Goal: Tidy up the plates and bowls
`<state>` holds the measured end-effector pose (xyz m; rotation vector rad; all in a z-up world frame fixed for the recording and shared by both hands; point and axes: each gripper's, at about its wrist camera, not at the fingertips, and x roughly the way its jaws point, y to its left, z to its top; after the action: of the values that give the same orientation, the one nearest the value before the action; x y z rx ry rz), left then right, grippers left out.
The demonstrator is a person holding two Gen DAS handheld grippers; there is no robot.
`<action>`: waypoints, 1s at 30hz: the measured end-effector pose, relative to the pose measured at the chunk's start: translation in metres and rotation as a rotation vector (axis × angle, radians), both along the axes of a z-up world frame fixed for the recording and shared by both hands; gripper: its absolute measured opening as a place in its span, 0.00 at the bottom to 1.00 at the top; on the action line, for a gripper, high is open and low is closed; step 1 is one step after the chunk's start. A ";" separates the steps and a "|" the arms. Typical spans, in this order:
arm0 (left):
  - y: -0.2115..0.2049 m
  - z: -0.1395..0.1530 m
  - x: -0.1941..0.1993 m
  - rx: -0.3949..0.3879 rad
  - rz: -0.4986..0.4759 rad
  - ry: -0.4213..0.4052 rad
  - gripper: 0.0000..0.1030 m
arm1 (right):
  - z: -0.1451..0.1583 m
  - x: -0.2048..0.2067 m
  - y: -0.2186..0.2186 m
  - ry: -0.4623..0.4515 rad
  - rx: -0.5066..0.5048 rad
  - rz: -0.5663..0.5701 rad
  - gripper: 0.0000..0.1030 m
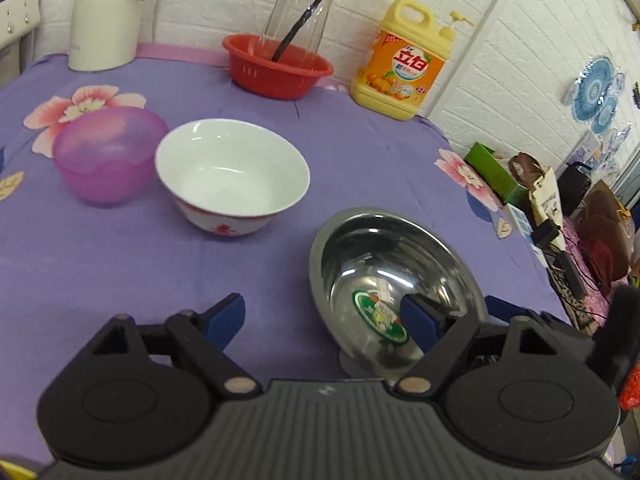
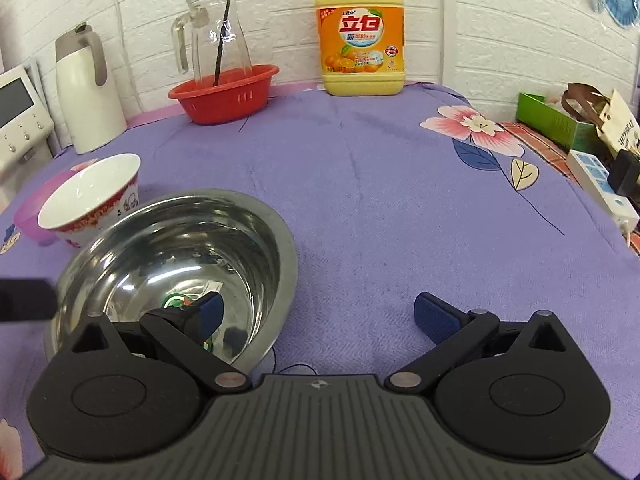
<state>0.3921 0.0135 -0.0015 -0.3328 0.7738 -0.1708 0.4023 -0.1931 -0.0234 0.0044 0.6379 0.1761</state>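
A steel bowl (image 1: 394, 264) with a green sticker inside sits on the purple cloth; it also shows in the right wrist view (image 2: 180, 252). A white bowl with red pattern (image 1: 232, 172) stands left of it, also in the right wrist view (image 2: 90, 196). A translucent pink bowl (image 1: 108, 152) is further left, partly hidden behind the white bowl in the right wrist view (image 2: 30, 212). My left gripper (image 1: 324, 320) is open, its right finger over the steel bowl's near rim. My right gripper (image 2: 320, 314) is open, its left finger inside the steel bowl.
At the back stand a red basket (image 1: 276, 66) holding a glass jug (image 2: 218, 32), a yellow detergent bottle (image 2: 360, 28) and a white thermos (image 2: 86, 92). Clutter with a green box (image 1: 496, 174) and a power strip (image 2: 600, 184) lies past the right edge.
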 end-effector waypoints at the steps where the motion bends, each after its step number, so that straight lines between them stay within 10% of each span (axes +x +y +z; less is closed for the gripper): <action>1: -0.003 -0.003 0.006 0.003 0.001 0.010 0.80 | -0.001 -0.002 0.000 -0.012 -0.009 0.004 1.00; 25: -0.033 -0.017 0.029 0.111 -0.027 -0.003 0.74 | 0.000 -0.012 0.014 -0.013 -0.009 0.095 1.00; 30: -0.046 -0.019 0.028 0.218 -0.035 -0.010 0.58 | -0.002 -0.013 0.017 -0.025 -0.041 0.101 1.00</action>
<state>0.4206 -0.0328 -0.0208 -0.1120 0.7811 -0.1190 0.3898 -0.1759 -0.0257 -0.0694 0.6171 0.2607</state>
